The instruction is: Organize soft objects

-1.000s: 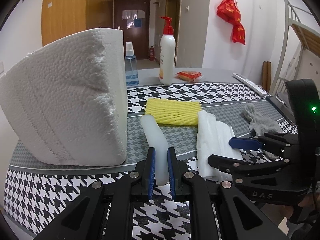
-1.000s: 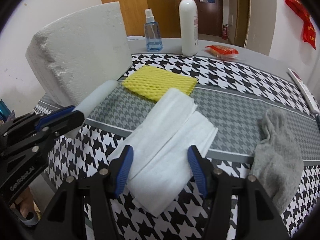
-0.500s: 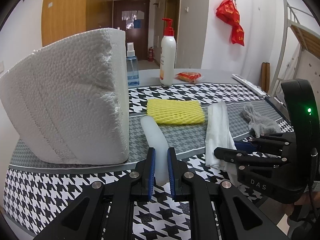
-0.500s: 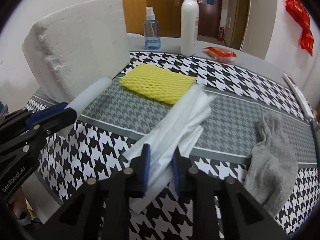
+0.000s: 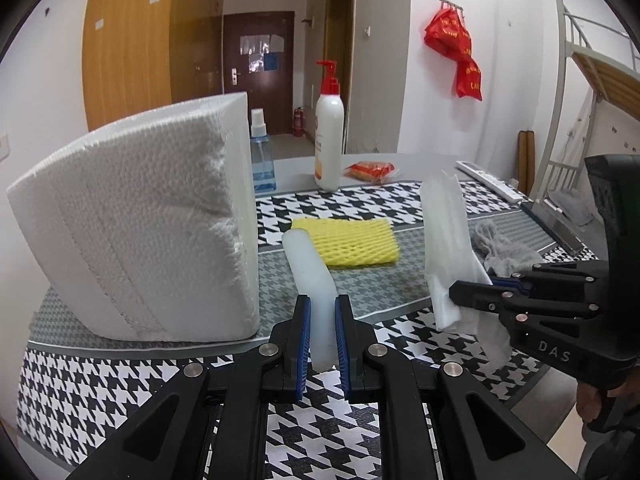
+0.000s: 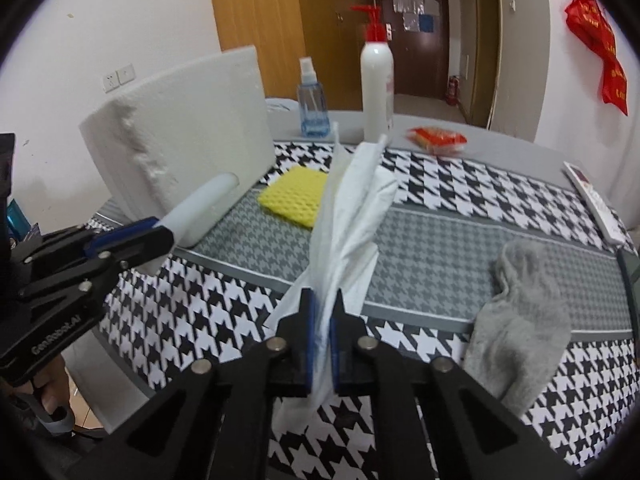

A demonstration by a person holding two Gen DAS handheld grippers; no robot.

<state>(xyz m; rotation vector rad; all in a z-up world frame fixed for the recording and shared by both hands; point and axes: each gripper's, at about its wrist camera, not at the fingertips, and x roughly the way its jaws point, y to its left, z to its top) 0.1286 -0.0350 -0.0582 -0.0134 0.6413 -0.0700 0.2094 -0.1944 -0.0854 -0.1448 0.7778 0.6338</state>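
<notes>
My left gripper (image 5: 322,322) is shut on a white foam tube (image 5: 310,264) that points away across the houndstooth tablecloth (image 5: 120,380); the same tube (image 6: 200,204) shows in the right wrist view, held in the left gripper (image 6: 160,236). My right gripper (image 6: 325,316) is shut on a folded white cloth (image 6: 352,208), which is lifted and stands up off the table. In the left wrist view that cloth (image 5: 446,236) rises from the right gripper (image 5: 476,292). A yellow foam net (image 5: 350,240) lies flat behind the tube. A grey sock (image 6: 516,312) lies at the right.
A big white foam block (image 5: 140,232) stands at the left, close beside the tube. At the back are a blue spray bottle (image 5: 262,160), a white pump bottle (image 5: 329,136) and a red snack packet (image 5: 370,170). A remote (image 6: 592,200) lies at the far right edge.
My right gripper closed on the white cloth and lifted it, so the cloth now stands upright off the table. The left gripper still holds the foam tube in place.
</notes>
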